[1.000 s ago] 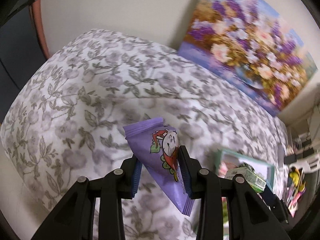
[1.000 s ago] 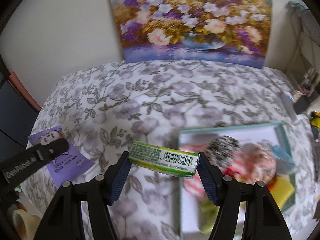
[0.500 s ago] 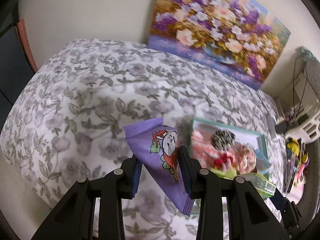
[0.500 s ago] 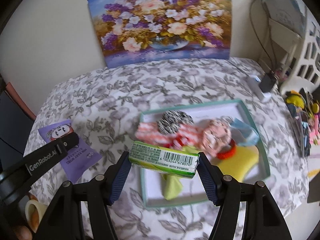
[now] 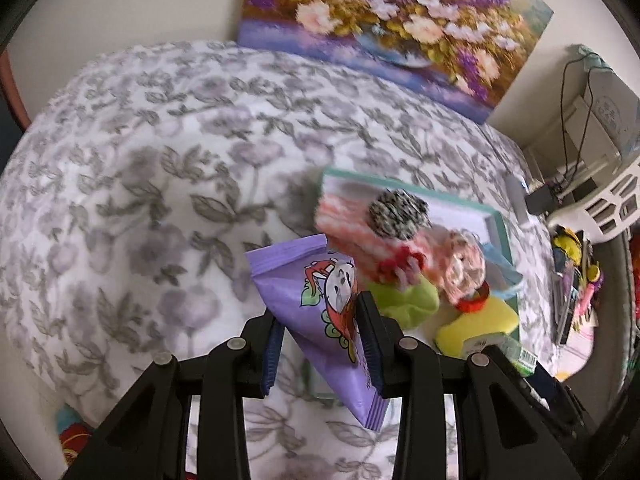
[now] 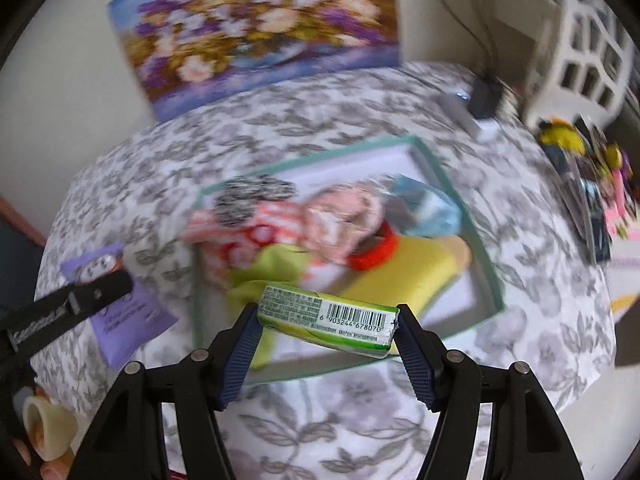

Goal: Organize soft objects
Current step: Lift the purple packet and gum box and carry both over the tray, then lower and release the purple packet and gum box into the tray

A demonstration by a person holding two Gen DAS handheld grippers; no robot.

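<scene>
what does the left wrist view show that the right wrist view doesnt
Only the left wrist view shows the purple packet's cartoon front, clamped in the left gripper.

Only the right wrist view shows the green pack's barcode side, clamped in the right gripper, and a tape roll at the lower left.

Both show the tray of soft things, the floral cloth, the flower painting, and each other's load from the side.
</scene>
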